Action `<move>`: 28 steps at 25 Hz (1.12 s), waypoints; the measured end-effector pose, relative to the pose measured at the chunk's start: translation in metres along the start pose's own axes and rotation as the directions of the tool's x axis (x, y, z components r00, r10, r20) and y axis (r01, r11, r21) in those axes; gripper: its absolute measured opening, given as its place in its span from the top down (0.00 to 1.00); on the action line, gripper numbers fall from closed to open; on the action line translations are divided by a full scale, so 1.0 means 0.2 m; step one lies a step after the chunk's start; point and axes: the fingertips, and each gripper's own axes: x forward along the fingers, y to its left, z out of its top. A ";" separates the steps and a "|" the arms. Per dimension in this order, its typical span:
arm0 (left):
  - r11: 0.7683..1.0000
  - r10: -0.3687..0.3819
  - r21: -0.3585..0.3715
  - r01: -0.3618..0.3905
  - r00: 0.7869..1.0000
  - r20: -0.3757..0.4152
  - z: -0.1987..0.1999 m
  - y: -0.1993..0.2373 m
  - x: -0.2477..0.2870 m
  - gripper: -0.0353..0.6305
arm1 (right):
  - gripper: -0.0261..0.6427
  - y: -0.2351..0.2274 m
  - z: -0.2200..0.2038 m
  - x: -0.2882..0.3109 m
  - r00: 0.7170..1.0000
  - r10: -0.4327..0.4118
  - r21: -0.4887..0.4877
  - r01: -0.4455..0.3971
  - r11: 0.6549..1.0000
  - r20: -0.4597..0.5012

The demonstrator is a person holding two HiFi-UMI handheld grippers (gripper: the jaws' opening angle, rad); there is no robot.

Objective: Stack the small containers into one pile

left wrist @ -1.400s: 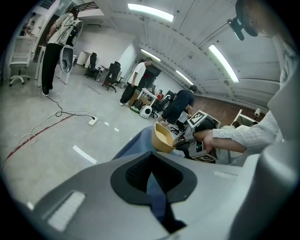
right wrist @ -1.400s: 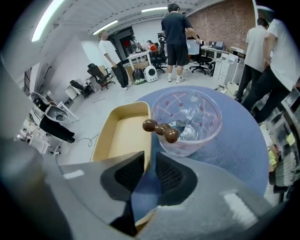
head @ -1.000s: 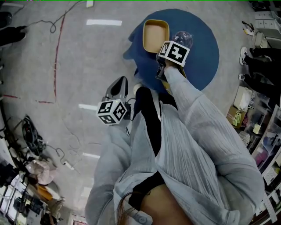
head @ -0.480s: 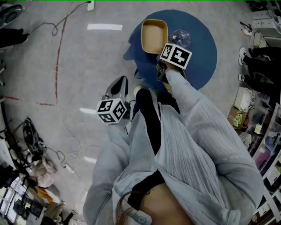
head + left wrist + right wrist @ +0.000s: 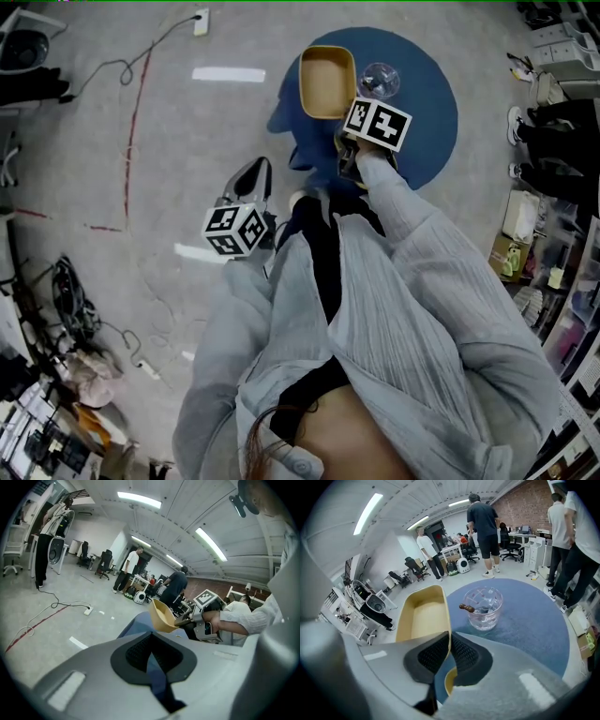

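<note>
Right gripper [image 5: 449, 654] rose a little, clamped on the empty yellow tub's [image 5: 423, 616] wall. Glass cup [image 5: 484, 609] sits just beside the tub, mid-worktop [image 5: 529, 620]. Left gripper [image 5: 151, 654] closed, empty.

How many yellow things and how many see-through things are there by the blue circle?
Yellow: 2, the yellow container pinched in the right gripper, and a yellow rim peeking out below its jaws.
See-through: 1, the clear cup.
Total: 3.
</note>
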 end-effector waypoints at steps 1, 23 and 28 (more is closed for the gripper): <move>1.000 -0.002 0.005 0.002 1.000 0.003 0.01 0.00 -0.01 0.93 | 0.93 0.01 -0.01 -0.01 1.000 0.007 -0.002 -0.007 1.000 0.003; 0.999 -0.032 0.042 0.032 0.999 0.016 0.01 -0.09 -0.02 0.93 | 0.93 -0.01 -0.19 -0.26 0.985 0.163 -0.121 -0.169 0.978 -0.060; 1.000 -0.002 0.026 0.001 1.000 0.030 0.00 -0.16 0.02 0.93 | 0.93 -0.12 -0.16 -0.32 0.981 0.177 -0.148 -0.188 0.971 -0.084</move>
